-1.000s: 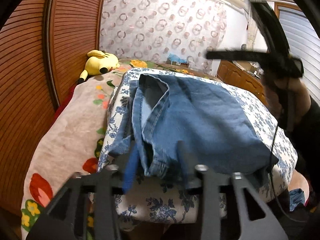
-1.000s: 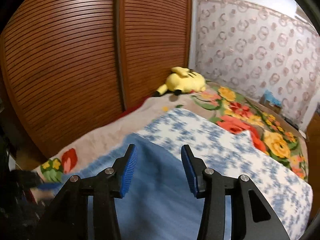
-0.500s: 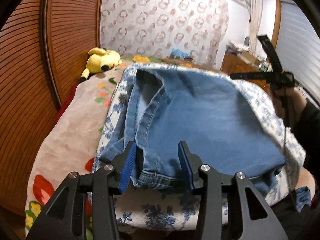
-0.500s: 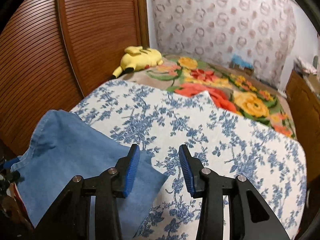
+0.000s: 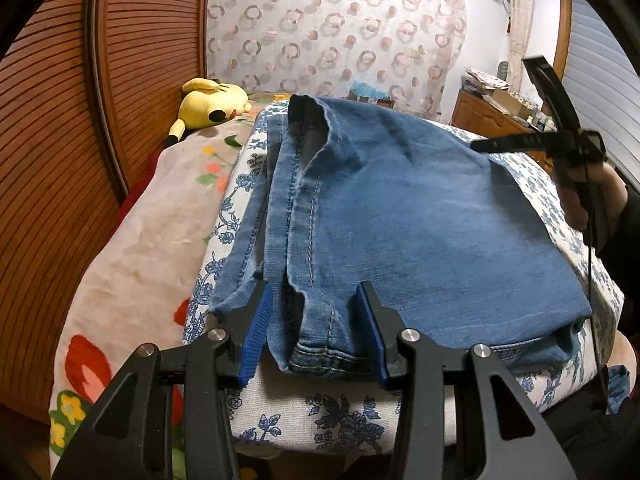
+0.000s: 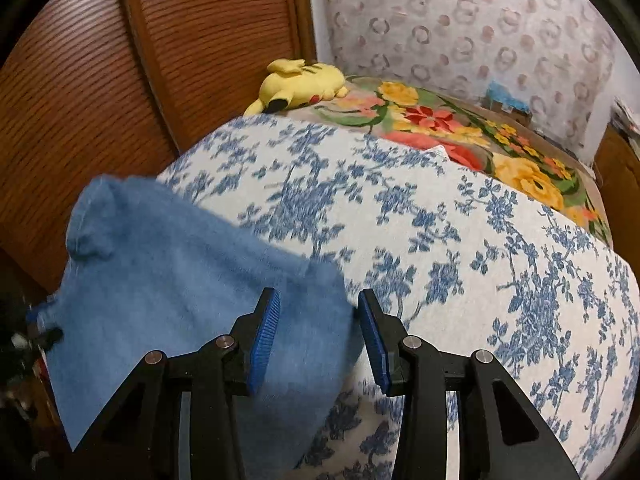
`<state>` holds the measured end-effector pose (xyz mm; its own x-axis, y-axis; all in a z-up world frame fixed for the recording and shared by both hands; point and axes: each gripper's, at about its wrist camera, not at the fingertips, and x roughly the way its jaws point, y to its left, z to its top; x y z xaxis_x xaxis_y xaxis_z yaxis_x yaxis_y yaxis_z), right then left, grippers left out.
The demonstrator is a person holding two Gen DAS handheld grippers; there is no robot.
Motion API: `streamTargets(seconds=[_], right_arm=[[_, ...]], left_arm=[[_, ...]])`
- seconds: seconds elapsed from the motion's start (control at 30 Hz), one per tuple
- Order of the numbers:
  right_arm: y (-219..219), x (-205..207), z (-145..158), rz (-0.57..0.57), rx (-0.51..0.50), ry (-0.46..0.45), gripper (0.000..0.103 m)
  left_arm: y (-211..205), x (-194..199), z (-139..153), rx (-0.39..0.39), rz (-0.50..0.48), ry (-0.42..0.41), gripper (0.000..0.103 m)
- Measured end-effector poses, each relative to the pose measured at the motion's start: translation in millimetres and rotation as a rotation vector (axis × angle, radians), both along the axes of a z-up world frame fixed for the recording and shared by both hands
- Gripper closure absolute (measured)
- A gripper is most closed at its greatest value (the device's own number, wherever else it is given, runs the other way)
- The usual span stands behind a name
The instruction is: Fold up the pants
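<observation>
Blue jeans (image 5: 420,220) lie folded on a white cloth with blue flowers (image 5: 340,420) spread over the bed. My left gripper (image 5: 314,332) stands open at the near edge. A hem of the jeans lies between its blue pads (image 5: 256,332), and neither pad pinches it. In the right wrist view my right gripper (image 6: 318,340) is open just over a far corner of the jeans (image 6: 180,300), nothing gripped. A hand (image 5: 584,192) holding that gripper shows at the right of the left wrist view.
A yellow plush toy (image 6: 300,84) lies at the head of the bed on a flowered blanket (image 6: 460,128). Ribbed wooden doors (image 5: 60,140) run along the left side. A wooden dresser (image 5: 492,120) stands at the back right beside a patterned curtain (image 5: 340,32).
My left gripper has sunk closer to the jeans' hem. My right gripper has swung across the floral cloth and come down over the jeans' corner. Both stayed open.
</observation>
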<state>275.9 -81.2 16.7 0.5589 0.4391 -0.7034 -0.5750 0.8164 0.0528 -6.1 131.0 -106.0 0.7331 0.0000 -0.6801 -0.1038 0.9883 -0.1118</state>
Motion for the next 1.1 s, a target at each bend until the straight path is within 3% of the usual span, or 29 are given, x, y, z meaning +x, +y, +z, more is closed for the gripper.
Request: streamTargets(seconds=[0.17,0.4,0.43,0.53,0.6,0.7,0.87,0.9,0.97,1.0,1.03,1.1], right_arm=[[7.5,14.1,2.2,-0.039,-0.016,0.007,0.061],[13.4,18.8,-2.3,0.008,-0.07,0.088,0.088],[13.0,17.7,-1.0,0.012,-0.073,0.084,0.099],[5.6,8.0,18.8,-0.045,-0.061,-0.043,0.102],[-0.3,6.7,28.1,-0.149,-0.084,-0.139,0.103],[-14.1,18.0,24.0,-0.174,-0.028,-0.08,0.103],[-22.4,1.3,23.2,-0.137,0.014,-0.095,0.103],[-22.0,-3.1,21.9,-0.126,0.005,-0.096,0.099],[-21.8,-7.8,18.0,-0.097,-0.006,-0.076,0.076],[-21.5,-11.5,17.4,-0.087,-0.002,-0.064,0.058],[-23.5,-14.0,13.4,-0.075,0.01,-0.052,0.051],[-27.4,-17.8,8.9,-0.054,0.024,-0.02,0.05]], left_arm=[[-0.5,-0.3,-0.9,-0.007,-0.001,-0.001,0.059],[-0.6,-0.7,-0.8,-0.006,-0.002,-0.004,0.059],[-0.6,-0.6,-1.0,-0.005,-0.003,-0.004,0.059],[-0.9,-1.1,-0.9,-0.005,-0.005,-0.005,0.059],[-1.3,-0.4,-1.2,-0.002,-0.002,0.001,0.059],[-1.3,-0.5,-1.0,-0.006,-0.004,0.0,0.059],[-2.9,-0.6,-1.4,-0.003,-0.006,-0.002,0.059],[-2.7,-0.7,-1.7,-0.006,-0.005,-0.003,0.059],[-3.1,-0.7,-1.6,-0.005,-0.006,-0.006,0.059],[-3.4,-0.4,-1.1,-0.006,-0.005,-0.007,0.059],[-3.6,-0.2,-1.3,-0.008,-0.005,-0.007,0.059],[-3.7,-0.3,-1.5,-0.006,-0.006,-0.009,0.059]])
